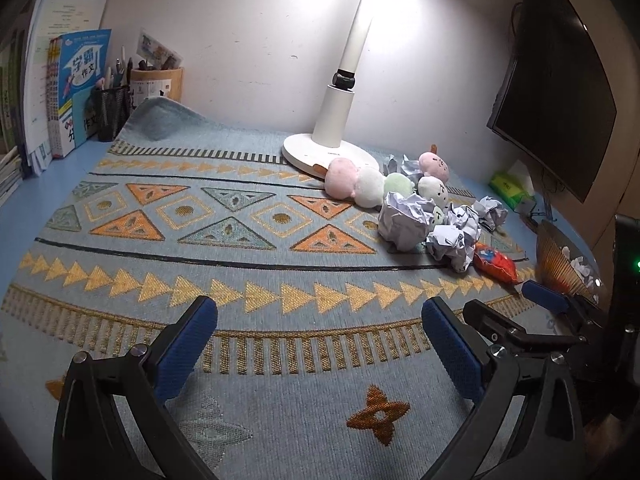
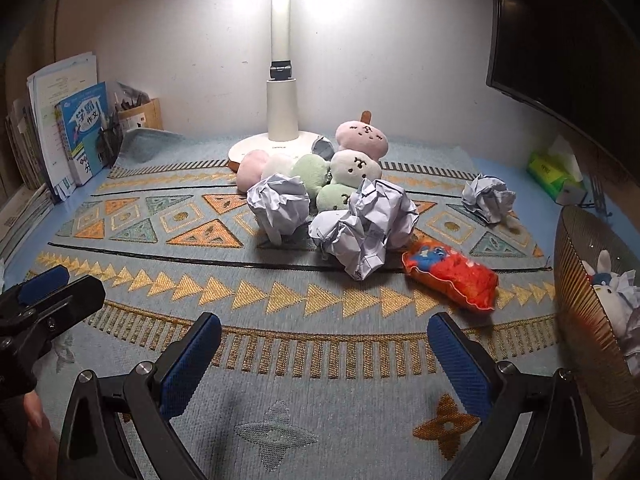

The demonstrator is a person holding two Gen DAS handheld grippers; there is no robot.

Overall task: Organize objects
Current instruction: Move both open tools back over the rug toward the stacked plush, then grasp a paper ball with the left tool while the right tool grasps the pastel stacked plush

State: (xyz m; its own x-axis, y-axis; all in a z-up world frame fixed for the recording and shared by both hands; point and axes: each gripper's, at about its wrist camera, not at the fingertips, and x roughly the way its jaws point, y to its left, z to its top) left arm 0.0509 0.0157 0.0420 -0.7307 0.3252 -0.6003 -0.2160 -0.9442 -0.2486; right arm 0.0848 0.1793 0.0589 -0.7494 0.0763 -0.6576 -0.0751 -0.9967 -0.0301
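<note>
**Desk lot: soft toys, paper and snack packet ahead of two empty tongs**

1. Left gripper (image 1: pixel 320 344): fingers spread wide, nothing between them, low over the patterned mat (image 1: pixel 240 216). Bare mat lies directly ahead.
2. Right gripper (image 2: pixel 324 354): fingers spread wide, empty, just beside the left gripper on its right.
3. Red snack packet (image 2: pixel 450 276): lying flat on the mat, ahead of the right gripper and slightly to its right. Long axis runs diagonally, far end toward the paper pile, near end toward the basket.
4. Crumpled paper balls (image 2: pixel 362 226): three clustered ahead of the right gripper, the nearest touching or just beside the packet's far end; a fourth (image 2: pixel 486 198) lies apart, farther right.
5. Plush skewer, lying (image 2: pixel 282 168): pink, white and green balls in a row behind the paper, long axis across the view, pink end to the left.
6. Plush skewer, second (image 2: pixel 354 160): pink head above white and green, stick tip pointing up and away.
7. Lamp (image 2: pixel 280 120): white, base behind the plush.
8. Woven basket (image 2: pixel 588 300): right of the right gripper; a rabbit toy (image 2: pixel 610 280) inside.
9. Books (image 1: pixel 76 88) and pen holders (image 1: pixel 114 110): far left of the left gripper, against the wall.
10. Tissue pack (image 2: pixel 554 172): green, far right.
</note>
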